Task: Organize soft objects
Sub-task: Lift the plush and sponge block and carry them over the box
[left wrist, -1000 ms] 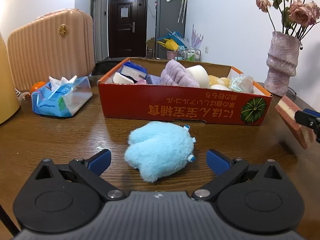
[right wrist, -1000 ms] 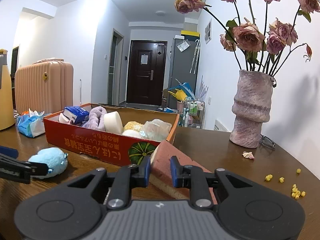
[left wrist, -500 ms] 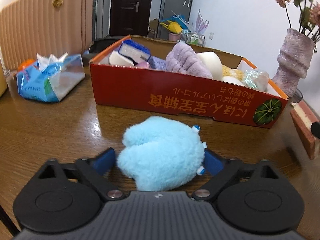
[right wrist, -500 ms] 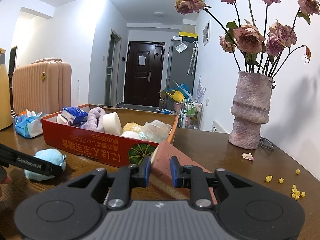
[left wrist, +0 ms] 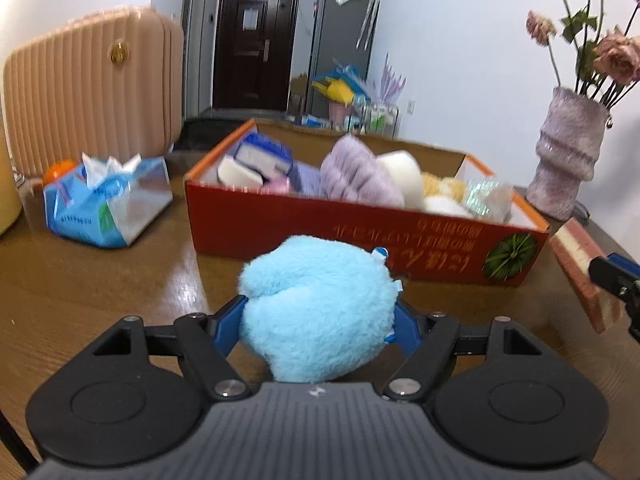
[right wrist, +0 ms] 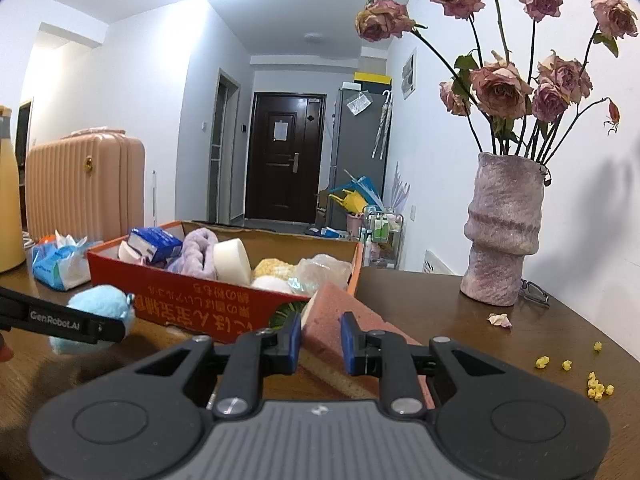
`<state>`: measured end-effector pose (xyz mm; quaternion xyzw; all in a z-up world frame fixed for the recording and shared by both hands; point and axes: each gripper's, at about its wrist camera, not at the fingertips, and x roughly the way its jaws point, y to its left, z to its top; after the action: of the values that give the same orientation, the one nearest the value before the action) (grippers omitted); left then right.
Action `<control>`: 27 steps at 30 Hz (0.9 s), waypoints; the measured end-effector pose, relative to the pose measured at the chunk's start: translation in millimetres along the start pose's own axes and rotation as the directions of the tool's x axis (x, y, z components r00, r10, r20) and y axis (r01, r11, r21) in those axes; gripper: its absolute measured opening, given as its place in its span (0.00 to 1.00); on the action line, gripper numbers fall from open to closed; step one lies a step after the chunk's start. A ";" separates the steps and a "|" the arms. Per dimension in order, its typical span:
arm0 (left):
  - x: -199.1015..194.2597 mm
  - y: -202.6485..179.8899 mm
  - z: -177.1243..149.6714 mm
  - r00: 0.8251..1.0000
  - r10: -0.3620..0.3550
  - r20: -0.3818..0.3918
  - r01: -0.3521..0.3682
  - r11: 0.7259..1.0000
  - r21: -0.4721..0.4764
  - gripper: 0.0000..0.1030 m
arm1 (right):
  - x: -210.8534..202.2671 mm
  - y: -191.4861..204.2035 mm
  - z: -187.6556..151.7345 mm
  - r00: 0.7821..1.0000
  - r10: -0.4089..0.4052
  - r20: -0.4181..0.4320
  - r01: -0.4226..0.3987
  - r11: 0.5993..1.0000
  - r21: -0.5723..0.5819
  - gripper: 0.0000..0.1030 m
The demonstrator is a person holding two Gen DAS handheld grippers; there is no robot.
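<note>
Blue plush toy (left wrist: 316, 312) between left gripper (left wrist: 318, 322) jaws, just closing, pads touching both sides.

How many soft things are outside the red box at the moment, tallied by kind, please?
blue plush toy: 1
pink sponge: 1
tissue pack: 1
Total: 3

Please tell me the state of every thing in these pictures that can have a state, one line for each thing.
left gripper: fingers have just been closing, now pressed on both sides of the blue plush toy
blue plush toy: gripped, in front of the box
right gripper: shut on the pink sponge
pink sponge: held, tilted
red cardboard box: open on top, full of soft items
tissue pack: opened, tissue sticking out
door: closed
</note>
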<state>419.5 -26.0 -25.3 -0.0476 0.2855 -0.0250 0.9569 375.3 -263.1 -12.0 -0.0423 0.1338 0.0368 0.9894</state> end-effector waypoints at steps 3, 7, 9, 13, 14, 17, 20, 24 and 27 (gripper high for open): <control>-8.3 0.9 4.2 0.999 -0.002 0.038 0.002 1.000 -0.012 0.73 | -1.4 3.1 2.2 1.000 -0.003 0.015 0.003 1.000 0.006 0.20; -17.5 3.6 10.9 0.997 -0.002 0.081 0.004 1.000 -0.029 0.73 | -3.5 8.0 5.5 0.999 -0.008 0.042 0.007 1.000 0.015 0.20; -22.0 3.1 13.5 0.994 0.005 0.106 -0.002 1.000 -0.029 0.73 | -3.6 11.1 7.8 0.999 -0.008 0.053 0.007 1.000 0.018 0.20; -29.7 1.6 18.8 0.988 0.014 0.153 -0.010 1.000 -0.026 0.73 | -3.4 18.7 12.7 0.997 -0.005 0.078 0.004 1.000 0.025 0.20; -31.1 1.4 20.9 0.986 0.019 0.164 -0.015 1.000 -0.027 0.73 | -3.4 20.6 13.8 0.996 -0.005 0.084 0.002 1.000 0.026 0.20; -31.6 2.5 26.0 0.983 0.028 0.179 -0.021 0.999 -0.044 0.73 | -2.0 26.5 16.9 0.995 -0.002 0.099 -0.002 0.999 0.034 0.20; -29.6 3.6 29.4 0.982 0.037 0.187 -0.027 0.998 -0.056 0.73 | -0.8 31.6 19.1 0.993 0.003 0.114 -0.007 0.999 0.037 0.20; -27.9 2.3 34.7 0.978 0.047 0.204 -0.033 0.997 -0.068 0.73 | 2.1 36.1 22.2 0.992 0.006 0.128 -0.012 0.999 0.040 0.20; -26.3 1.7 39.0 0.974 0.057 0.218 -0.040 0.996 -0.080 0.73 | 5.5 38.5 24.5 0.991 0.006 0.137 -0.012 0.999 0.044 0.20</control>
<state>418.9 -19.4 21.3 -0.0788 0.1795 0.0146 0.9805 383.8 -222.2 7.2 -0.0168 0.0666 0.0410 0.9968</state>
